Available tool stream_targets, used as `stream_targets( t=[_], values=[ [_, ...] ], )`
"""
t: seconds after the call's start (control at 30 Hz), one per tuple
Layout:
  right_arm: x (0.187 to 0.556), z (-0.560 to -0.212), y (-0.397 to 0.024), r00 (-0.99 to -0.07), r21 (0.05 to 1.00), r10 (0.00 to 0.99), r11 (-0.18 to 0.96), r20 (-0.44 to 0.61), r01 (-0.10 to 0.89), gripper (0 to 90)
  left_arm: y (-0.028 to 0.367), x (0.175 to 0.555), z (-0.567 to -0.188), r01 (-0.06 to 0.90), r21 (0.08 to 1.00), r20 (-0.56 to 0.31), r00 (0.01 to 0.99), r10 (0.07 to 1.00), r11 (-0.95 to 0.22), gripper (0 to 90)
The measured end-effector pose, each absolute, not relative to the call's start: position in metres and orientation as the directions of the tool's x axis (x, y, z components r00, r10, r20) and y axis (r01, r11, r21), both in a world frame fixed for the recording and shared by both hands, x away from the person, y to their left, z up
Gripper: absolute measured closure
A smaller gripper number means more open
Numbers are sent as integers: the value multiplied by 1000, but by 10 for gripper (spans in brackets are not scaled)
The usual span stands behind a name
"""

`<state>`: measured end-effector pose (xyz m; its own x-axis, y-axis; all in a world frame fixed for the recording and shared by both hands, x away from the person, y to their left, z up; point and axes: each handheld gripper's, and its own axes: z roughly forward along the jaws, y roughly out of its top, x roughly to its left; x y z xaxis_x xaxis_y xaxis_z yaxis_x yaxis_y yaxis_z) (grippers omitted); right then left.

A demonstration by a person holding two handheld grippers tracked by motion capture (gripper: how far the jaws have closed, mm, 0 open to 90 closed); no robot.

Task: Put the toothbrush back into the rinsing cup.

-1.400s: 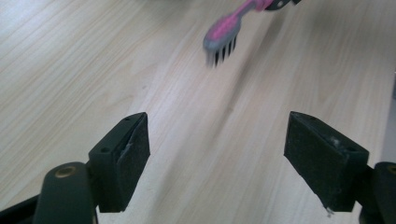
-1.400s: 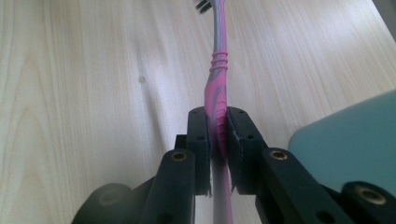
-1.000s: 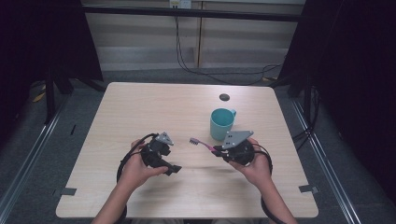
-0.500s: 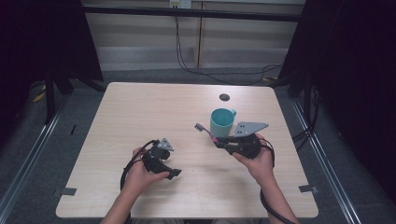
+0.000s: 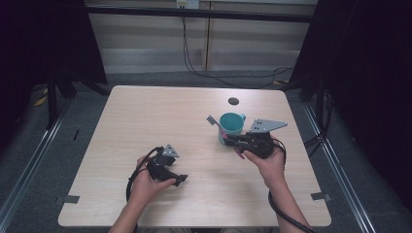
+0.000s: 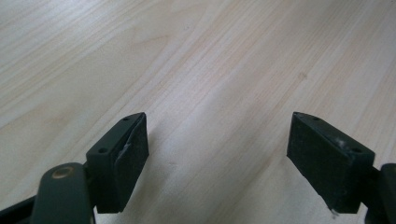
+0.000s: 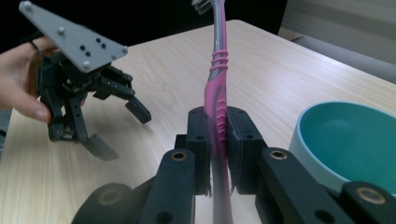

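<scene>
1. Right gripper (image 5: 232, 141) pinches a pink toothbrush (image 7: 216, 88) by its handle, fingers (image 7: 200, 140) pressed on both sides of it.
2. In the high view the toothbrush (image 5: 219, 130) is held off the surface, bristle end pointing up and away, just beside the teal cup (image 5: 232, 123) on that cup's left.
3. The cup (image 7: 348, 140) stands upright on the surface (image 5: 145, 116), looks empty in the right gripper view, mouth open.
4. Left gripper (image 5: 180, 179) sits low over the surface near the front-left, well apart from the cup; its fingers (image 6: 122, 156) are spread with nothing between them, bare wood below.
5. Step in hand, as I judge it: carrying the toothbrush to the cup, probably to drop it in. Not in yet.
6. Next move calls for lifting the brush above the rim, tipping it more upright, one end over the cup's mouth, then lowering before letting go.
7. Risk: the handle could clip the rim and tip the light cup; the left gripper is too far off to steady it.
8. Small dark round spot (image 5: 233, 101) on the surface behind the cup, not involved.
</scene>
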<state>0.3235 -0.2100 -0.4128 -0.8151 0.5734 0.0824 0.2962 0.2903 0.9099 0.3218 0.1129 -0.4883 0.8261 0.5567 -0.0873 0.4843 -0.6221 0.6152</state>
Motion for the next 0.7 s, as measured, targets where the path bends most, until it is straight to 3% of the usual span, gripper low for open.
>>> stream_targets(
  t=[0.7],
  values=[
    [336,-408,-215,-785,932,600,174,155,317,806,113,320,-496,466,643,-77,829,554,-608,200]
  ],
)
